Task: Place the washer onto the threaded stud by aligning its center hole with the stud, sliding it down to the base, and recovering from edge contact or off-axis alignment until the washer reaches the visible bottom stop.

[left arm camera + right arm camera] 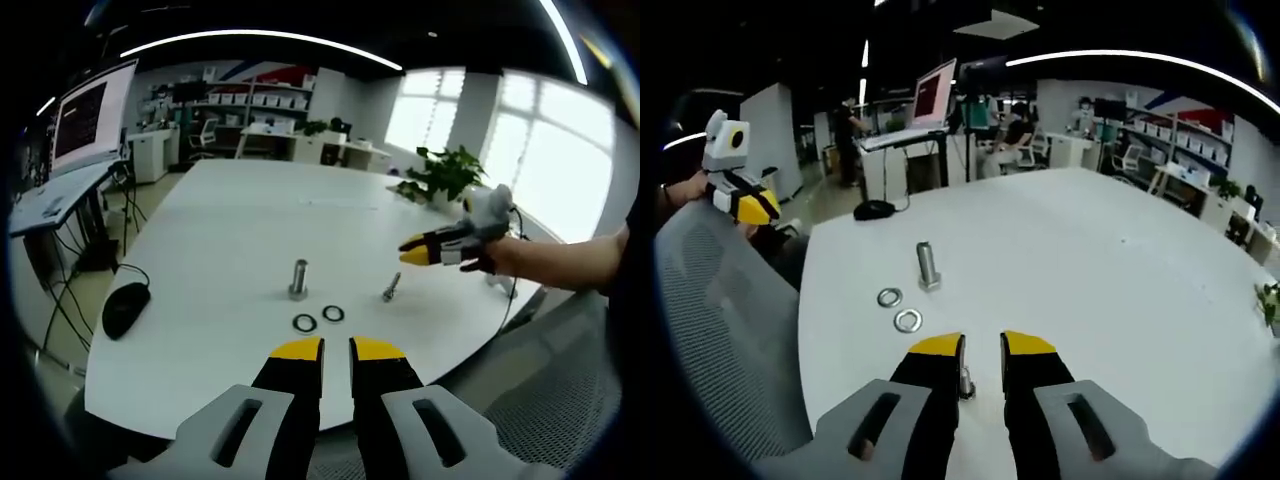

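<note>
White laminate covers the round-cornered worktop (230, 230) in the left gripper view. A threaded stud (299, 277) stands upright near the middle. Just in front of it lie two washers (305, 322) (333, 314), flat and side by side, apart from the stud. A second bolt (391, 288) lies tilted to the right. A black computer mouse (125, 308) sits at the left edge. The left gripper (337, 350) hovers short of the washers, its yellow-tipped fingers parted and empty. The right gripper (420, 247) reaches in from the right, above the worktop.

In the right gripper view, the stud (927, 266) stands beyond the washers (890, 297) (907, 320). The right gripper (982, 348) hangs over the second bolt (965, 380), fingers apart, holding nothing. The left gripper (755, 207) shows at the far left.

Judged from this, the task is barely begun: no washer is picked up, and aligning and sliding down to the base remain.
</note>
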A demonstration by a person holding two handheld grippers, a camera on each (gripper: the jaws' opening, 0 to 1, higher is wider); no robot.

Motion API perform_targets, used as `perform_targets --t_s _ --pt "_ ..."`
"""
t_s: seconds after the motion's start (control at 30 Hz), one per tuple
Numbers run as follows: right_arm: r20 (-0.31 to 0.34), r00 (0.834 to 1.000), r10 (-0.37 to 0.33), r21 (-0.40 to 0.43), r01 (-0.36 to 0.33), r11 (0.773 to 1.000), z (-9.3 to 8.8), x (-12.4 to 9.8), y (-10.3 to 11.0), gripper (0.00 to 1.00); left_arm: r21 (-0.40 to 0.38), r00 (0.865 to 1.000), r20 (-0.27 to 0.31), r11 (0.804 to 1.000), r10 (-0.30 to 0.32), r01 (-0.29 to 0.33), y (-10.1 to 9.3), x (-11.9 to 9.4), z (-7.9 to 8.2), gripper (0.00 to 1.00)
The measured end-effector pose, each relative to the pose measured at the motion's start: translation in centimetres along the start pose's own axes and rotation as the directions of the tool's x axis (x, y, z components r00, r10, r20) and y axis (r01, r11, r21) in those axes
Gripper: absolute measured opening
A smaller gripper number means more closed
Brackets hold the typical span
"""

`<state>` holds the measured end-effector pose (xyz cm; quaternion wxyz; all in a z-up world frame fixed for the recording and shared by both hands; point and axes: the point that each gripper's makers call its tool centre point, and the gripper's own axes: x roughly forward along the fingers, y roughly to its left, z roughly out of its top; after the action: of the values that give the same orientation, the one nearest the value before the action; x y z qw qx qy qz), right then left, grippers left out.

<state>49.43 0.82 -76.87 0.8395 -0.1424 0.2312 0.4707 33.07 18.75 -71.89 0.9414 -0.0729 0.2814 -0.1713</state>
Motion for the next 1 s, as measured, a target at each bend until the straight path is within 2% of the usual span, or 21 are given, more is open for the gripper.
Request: perform_targets --t_s 0.17,0.23,0.27,0.3,0.37,0.4,0.47,0.53,0.57,0.6,0.67,0.77,0.9,1.0 --pt "0.066 0.996 -0.055 -0.007 0.056 0.998 1.6 -0.7 -1.1 0.16 0.000 1.000 0.000 1.000 0.000 0.000 0.0 0.0 0.0 0.07" --pt "0.097 0.985 -0.140 -0.052 0.145 0.988 2.6 -1.4 -2.6 0.16 0.000 1.000 0.001 1.000 0.000 0.000 0.0 0.0 0.0 0.07" --pt "0.107 0.984 -0.144 -0.057 0.151 0.987 2.8 -1.5 -2.7 0.17 0.000 1.000 0.001 1.000 0.000 0.000 0.0 0.0 0.0 0.07" --pt "0.144 0.978 -0.154 -0.031 0.160 0.987 3.8 -2.0 -3.0 0.17 -0.001 1.000 0.001 1.000 0.001 -0.001 0.0 -0.1 0.0 0.07" --pt "0.176 0.970 -0.167 0.018 0.166 0.986 4.6 -2.4 -3.5 0.17 -0.001 1.000 0.001 1.000 0.001 -0.001 0.0 -0.1 0.0 0.07" --pt "0.205 0.960 -0.189 0.045 0.184 0.982 5.4 -3.1 -4.2 0.17 -0.001 1.000 0.001 1.000 0.001 -0.001 0.0 -0.1 0.0 0.07" --pt "0.234 0.946 -0.226 0.064 0.217 0.974 6.4 -4.2 -5.4 0.17 -0.001 1.000 0.001 1.000 0.001 -0.001 0.0 -0.1 0.0 0.07" --pt "0.233 0.936 -0.263 0.074 0.253 0.965 6.9 -5.3 -6.6 0.17 -0.001 1.000 0.002 1.000 0.001 -0.001 0.0 -0.1 0.1 0.07" --pt "0.238 0.933 -0.269 0.087 0.256 0.963 7.1 -5.7 -7.0 0.18 0.000 1.000 0.002 1.000 0.000 0.000 0.0 -0.1 0.0 0.07" --pt "0.272 0.927 -0.258 0.140 0.228 0.964 7.8 -6.3 -7.0 0.18 0.000 1.000 0.001 1.000 -0.001 0.001 0.0 -0.1 0.0 0.07" --pt "0.285 0.926 -0.246 0.190 0.197 0.962 7.9 -7.5 -7.1 0.19 0.001 1.000 0.000 1.000 -0.003 0.003 -0.1 -0.1 0.0 0.07" --pt "0.289 0.926 -0.245 0.206 0.189 0.960 7.6 -9.3 -6.9 0.19 0.003 1.000 0.001 1.000 -0.005 0.005 -0.1 -0.1 0.1 0.07" --pt "0.279 0.932 -0.232 0.230 0.170 0.958 6.7 -11.6 -5.3 0.20 0.008 1.000 0.021 1.000 -0.006 0.006 -0.1 -0.2 0.4 0.07" --pt "0.263 0.939 -0.222 0.227 0.164 0.960 5.9 -12.9 -4.1 0.20 0.014 1.000 0.010 1.000 -0.011 0.011 -0.1 -0.1 0.2 0.07"
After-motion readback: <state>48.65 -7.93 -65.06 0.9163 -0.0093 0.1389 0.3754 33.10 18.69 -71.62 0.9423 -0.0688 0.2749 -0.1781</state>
